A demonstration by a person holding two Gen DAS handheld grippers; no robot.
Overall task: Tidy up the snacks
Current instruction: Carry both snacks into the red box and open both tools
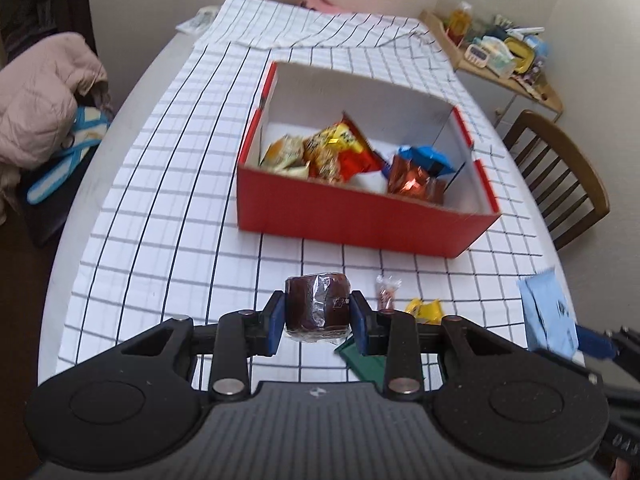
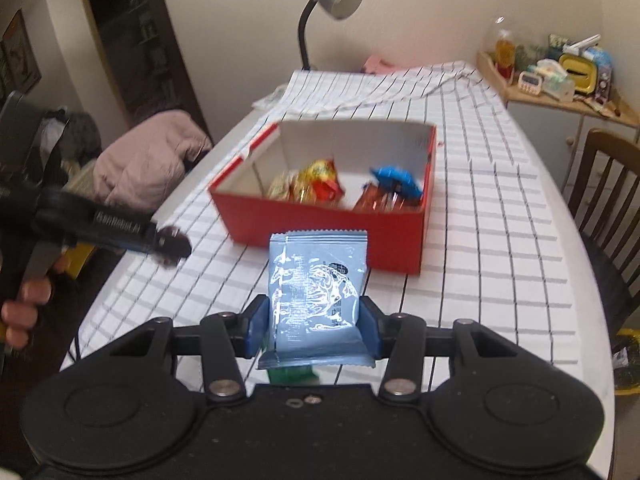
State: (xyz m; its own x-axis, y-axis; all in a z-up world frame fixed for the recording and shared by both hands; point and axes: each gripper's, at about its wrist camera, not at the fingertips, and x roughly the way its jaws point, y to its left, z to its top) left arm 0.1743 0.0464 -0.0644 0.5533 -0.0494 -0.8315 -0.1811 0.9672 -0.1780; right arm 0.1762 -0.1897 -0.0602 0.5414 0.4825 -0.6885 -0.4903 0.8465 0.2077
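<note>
A red cardboard box (image 1: 360, 220) with white inside stands on the checked tablecloth and holds several wrapped snacks (image 1: 340, 150). My left gripper (image 1: 317, 312) is shut on a dark brown wrapped cake (image 1: 316, 304), held above the cloth in front of the box. My right gripper (image 2: 314, 326) is shut on a light blue snack packet (image 2: 316, 284), held upright in front of the box (image 2: 320, 232). The blue packet also shows at the right of the left wrist view (image 1: 548, 312). The left gripper shows at the left of the right wrist view (image 2: 172, 244).
A small clear-wrapped candy (image 1: 386, 292), a yellow candy (image 1: 426, 310) and a green packet (image 1: 362, 360) lie on the cloth near the left gripper. A wooden chair (image 1: 560, 172) stands to the right, a cluttered shelf (image 2: 560, 76) behind it. A desk lamp (image 2: 332, 0) stands at the far edge.
</note>
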